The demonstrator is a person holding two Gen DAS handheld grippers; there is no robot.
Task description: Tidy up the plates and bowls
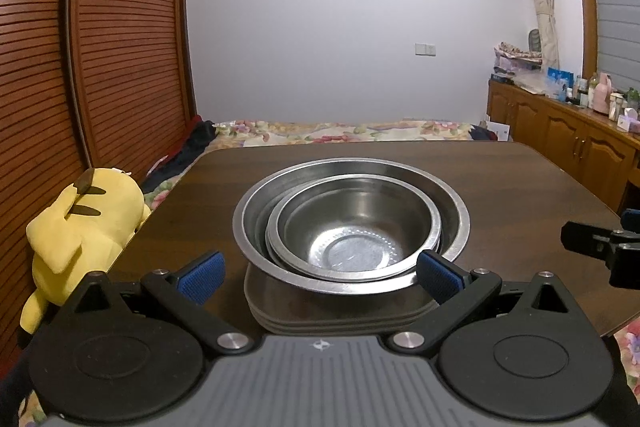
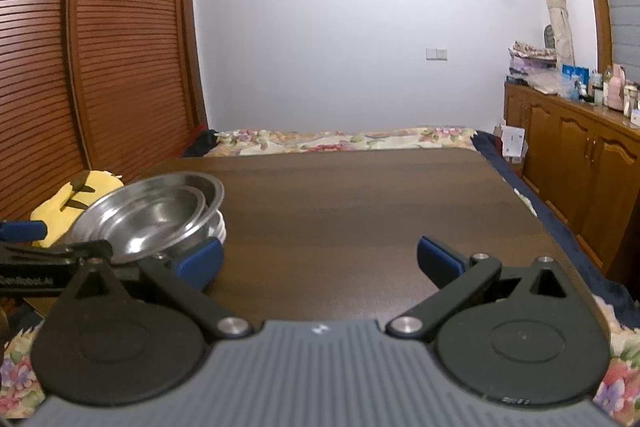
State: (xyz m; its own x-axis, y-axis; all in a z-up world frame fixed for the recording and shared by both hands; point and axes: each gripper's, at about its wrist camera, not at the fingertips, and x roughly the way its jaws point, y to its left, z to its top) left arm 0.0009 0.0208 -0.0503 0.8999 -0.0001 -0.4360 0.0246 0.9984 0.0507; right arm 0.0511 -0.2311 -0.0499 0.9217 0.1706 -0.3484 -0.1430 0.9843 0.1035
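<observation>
Left tool [image 1: 320, 277] wide open around nested bowls [image 1: 352, 227], right tool [image 2: 320, 263] open, empty

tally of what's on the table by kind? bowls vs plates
Steel bowls: 2, the small bowl nested in the large bowl.
Plates: about 3 in the plate stack under the bowls; edges too close for an exact count.
Total: about 5.
</observation>
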